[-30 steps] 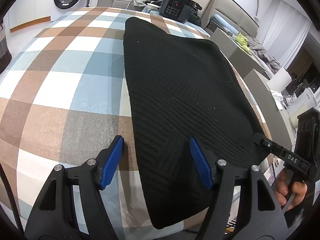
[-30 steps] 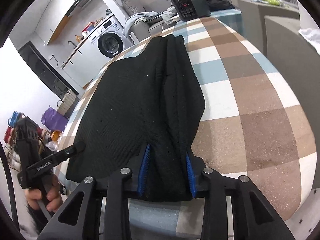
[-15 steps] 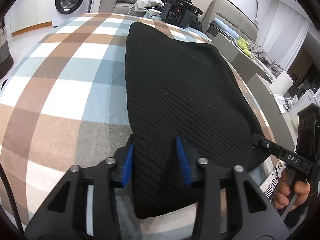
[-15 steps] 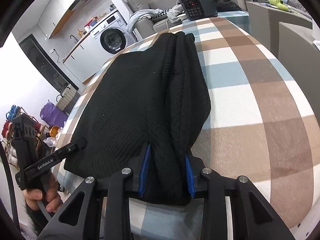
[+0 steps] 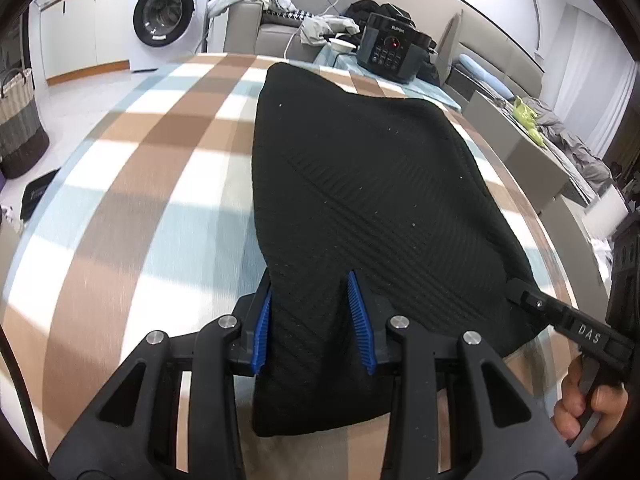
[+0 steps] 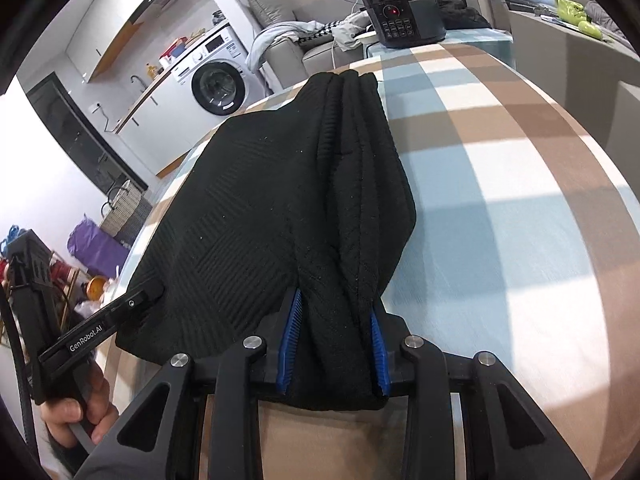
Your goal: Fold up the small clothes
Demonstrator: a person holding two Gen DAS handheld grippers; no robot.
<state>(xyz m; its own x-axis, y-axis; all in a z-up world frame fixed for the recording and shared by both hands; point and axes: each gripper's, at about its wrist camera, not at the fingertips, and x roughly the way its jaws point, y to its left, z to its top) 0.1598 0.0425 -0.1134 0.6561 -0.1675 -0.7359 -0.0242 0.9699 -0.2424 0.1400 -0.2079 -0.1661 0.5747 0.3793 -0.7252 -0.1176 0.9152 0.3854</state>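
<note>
Black knit garment (image 5: 360, 184) lies lengthwise on the checked tablecloth (image 5: 132, 184), near edge hanging just past the near table edge. Left gripper (image 5: 310, 320) is clamped on the garment's near-left corner, cloth bunched between both blue pads (image 5: 261, 328). Right gripper (image 6: 334, 340) is pinched on the near-right corner, fabric gathered in ridges between its 2 fingers. Black cooker (image 6: 404, 14) sits at the far end.
</note>
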